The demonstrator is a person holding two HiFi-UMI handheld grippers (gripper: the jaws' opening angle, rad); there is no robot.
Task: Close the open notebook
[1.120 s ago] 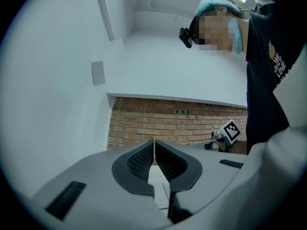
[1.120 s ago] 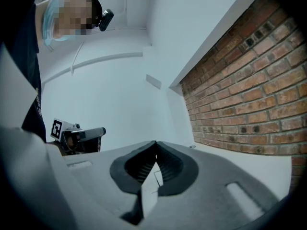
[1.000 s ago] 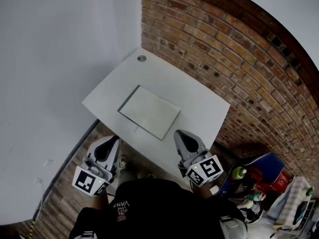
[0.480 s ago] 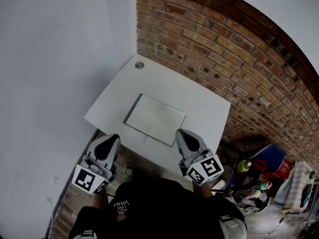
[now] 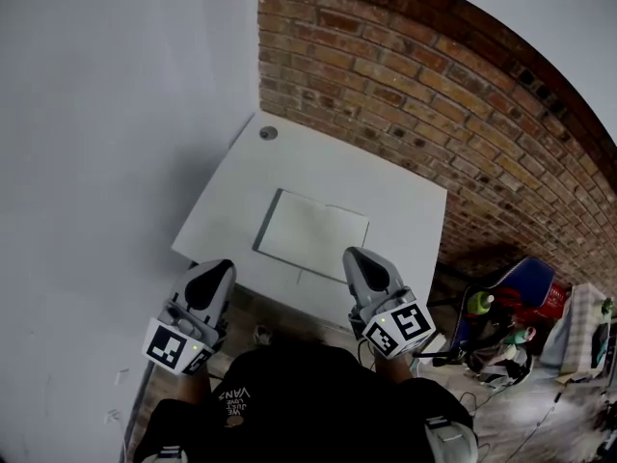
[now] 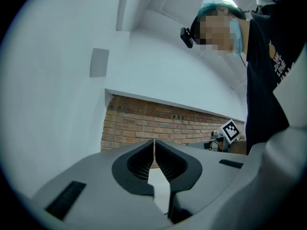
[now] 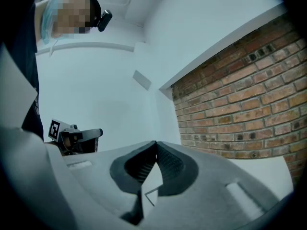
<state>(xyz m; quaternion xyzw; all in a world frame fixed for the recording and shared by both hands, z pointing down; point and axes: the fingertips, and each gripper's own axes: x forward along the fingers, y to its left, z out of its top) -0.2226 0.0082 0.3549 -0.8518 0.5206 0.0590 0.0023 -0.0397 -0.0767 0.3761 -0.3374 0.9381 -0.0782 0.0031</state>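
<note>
Two closed, empty grippers held at the near edge of a white table, with the notebook lying ahead of them.
At lower left of the head view the left gripper [image 5: 213, 267] sits just off the table's [image 5: 386, 186] near-left corner, beside the white wall [image 5: 96, 114]; in its own view its jaws [image 6: 154, 143] meet tip to tip with nothing between them. At centre frame the notebook [image 5: 313, 234] lies flat on the table, white face up with a dark strip along its left edge, apart from both grippers. To the right of centre the right gripper [image 5: 356, 256] reaches over the table's near edge just below the notebook's lower right corner, jaws [image 7: 156, 143] likewise pressed together and holding nothing. A brick wall [image 5: 434, 95] fills the upper right.
</note>
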